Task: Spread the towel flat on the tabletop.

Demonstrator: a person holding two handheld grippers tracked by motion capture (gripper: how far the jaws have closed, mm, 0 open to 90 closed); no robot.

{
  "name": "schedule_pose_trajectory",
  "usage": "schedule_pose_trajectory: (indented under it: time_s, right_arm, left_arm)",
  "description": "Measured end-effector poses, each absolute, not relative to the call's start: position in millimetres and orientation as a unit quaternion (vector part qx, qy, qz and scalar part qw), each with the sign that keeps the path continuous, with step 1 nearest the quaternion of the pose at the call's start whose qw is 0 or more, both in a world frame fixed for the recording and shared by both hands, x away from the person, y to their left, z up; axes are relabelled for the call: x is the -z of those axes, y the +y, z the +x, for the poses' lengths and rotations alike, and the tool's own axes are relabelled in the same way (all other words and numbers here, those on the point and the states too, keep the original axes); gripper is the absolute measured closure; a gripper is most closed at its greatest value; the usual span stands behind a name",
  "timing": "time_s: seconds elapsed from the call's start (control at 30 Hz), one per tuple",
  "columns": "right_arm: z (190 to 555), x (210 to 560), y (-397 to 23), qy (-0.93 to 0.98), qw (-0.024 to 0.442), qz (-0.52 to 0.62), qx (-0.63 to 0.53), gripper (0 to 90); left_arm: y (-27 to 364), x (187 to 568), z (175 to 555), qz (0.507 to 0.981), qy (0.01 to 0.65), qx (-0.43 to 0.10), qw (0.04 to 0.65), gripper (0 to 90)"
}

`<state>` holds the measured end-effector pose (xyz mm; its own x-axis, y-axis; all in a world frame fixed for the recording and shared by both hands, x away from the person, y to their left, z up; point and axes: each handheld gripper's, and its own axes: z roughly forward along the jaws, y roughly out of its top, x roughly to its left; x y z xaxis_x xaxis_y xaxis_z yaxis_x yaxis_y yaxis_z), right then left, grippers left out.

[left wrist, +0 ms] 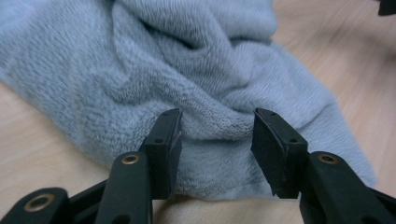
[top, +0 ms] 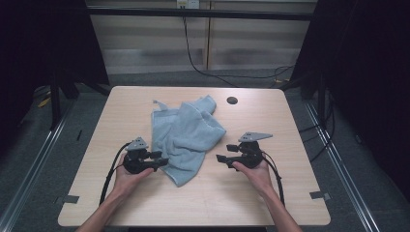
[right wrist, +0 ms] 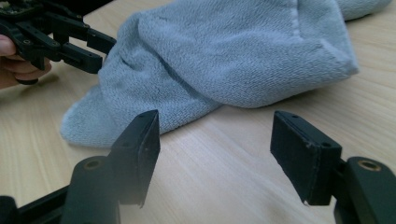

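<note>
Here, two grippers. Left gripper (top: 162,158): jaws partly apart, a fold of towel edge between them, pads not pressing it. Right gripper (top: 223,153): jaws spread wide, nothing between them, bare wood beneath, near the towel's 3 o'clock side. One towel (top: 183,135), light blue terry, crumpled, lying mid-table, its narrow end toward 6 o'clock. One wooden table (top: 270,193); one round cable hole (top: 232,100) at 1 o'clock of the towel.

Left gripper (left wrist: 217,135) jaws apart, straddling a fold of grey towel (left wrist: 154,70) on wood table (left wrist: 345,51)
</note>
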<state>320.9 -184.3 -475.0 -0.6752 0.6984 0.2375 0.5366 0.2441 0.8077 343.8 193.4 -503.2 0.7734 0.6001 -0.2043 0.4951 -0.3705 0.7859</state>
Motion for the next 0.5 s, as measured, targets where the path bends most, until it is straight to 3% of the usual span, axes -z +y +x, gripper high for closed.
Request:
schedule_pose_trajectory:
  time_s: [0.27,0.5]
  right_arm:
    - [344,472,-177,0.778,0.086,0.393,-0.482,32.9]
    - [382,471,-176,0.761,0.107,0.415,-0.488,32.1]
  left_arm:
    - [191,508,344,0.840,0.322,-0.065,0.432,72.5]
    - [193,508,344,0.839,0.322,-0.055,0.435,76.3]
